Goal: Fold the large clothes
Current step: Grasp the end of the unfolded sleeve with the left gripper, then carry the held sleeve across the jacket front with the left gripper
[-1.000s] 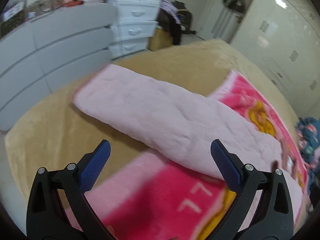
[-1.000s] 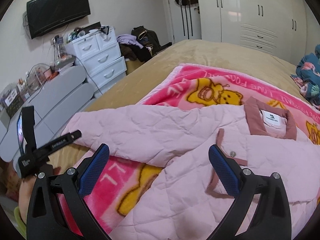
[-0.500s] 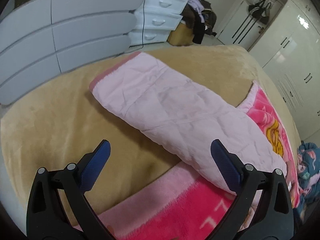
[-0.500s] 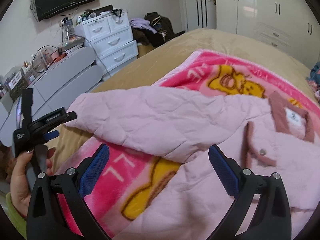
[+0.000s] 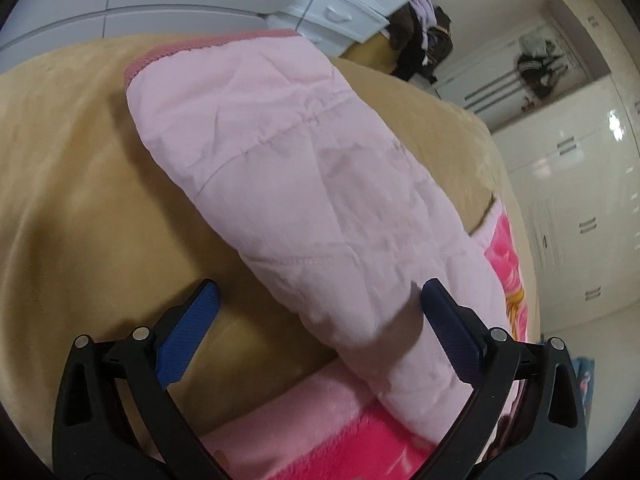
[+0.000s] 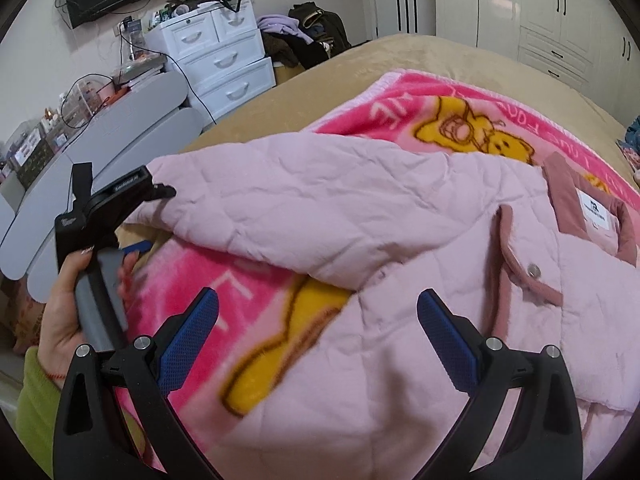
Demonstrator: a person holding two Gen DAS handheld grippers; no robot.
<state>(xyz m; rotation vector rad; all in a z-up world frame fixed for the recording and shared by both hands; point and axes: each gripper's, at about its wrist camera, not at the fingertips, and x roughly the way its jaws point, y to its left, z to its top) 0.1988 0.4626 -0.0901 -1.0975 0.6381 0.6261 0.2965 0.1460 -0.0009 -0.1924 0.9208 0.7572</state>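
A pale pink quilted jacket (image 6: 400, 240) lies face up on a pink cartoon blanket (image 6: 248, 296), its darker pink collar (image 6: 560, 184) at the right. Its long sleeve (image 5: 288, 168) stretches across the tan bedspread (image 5: 80, 184), ending in a ribbed cuff (image 5: 208, 46) at the far end. My left gripper (image 5: 316, 308) is open low over the sleeve, which runs between its fingers, closer to the right pad (image 5: 444, 320). My right gripper (image 6: 318, 320) is open above the jacket's front, holding nothing. In the right wrist view, a hand holds the left gripper (image 6: 152, 218) at the sleeve's end.
Grey curved drawers (image 6: 120, 132) and a white drawer unit (image 6: 224, 60) stand past the bed's left edge. Dark clothes (image 6: 308, 36) are piled beside them. White wardrobes (image 6: 540, 8) line the far wall. A patterned blue cloth (image 6: 632, 136) lies at the bed's right edge.
My left gripper has come down and forward along the sleeve toward the cuff, so the sleeve now sits between its fingers. My right gripper has shifted slightly lower over the jacket front.
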